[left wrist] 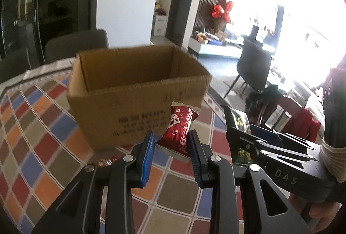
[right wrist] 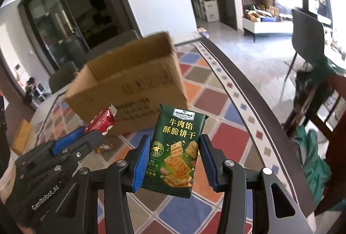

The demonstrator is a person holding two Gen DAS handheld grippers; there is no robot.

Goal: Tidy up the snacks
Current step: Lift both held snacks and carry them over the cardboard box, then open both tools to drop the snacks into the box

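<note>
Snacks: two packets are in play, one in each gripper, both lifted clear of the table. My left gripper (left wrist: 172,143) is clamped on the red snack packet (left wrist: 180,130); blue pads (left wrist: 147,160) press its lower half from both sides and the crimped top end tilts up toward the cardboard box (left wrist: 134,91). My right gripper (right wrist: 174,160) is clamped on the green cracker packet (right wrist: 176,149), held upright with its printed face to the camera, Member's Mark label at the top.

In the left wrist view the right gripper (left wrist: 248,132) sits just beside mine on the right, with a slice of the green packet showing above its fingers. In the right wrist view the left gripper (right wrist: 86,132) is at lower left, the red packet (right wrist: 100,122) poking out past it.

The box stands open-topped on the checkered tablecloth (left wrist: 39,125), just beyond both packets, printed text on its near wall. Its inside floor is not visible from either view. The table's curved right edge (right wrist: 244,102) runs past the box's right side.

A small item lies on the cloth near the box's front base (left wrist: 106,162); too hidden to identify
</note>
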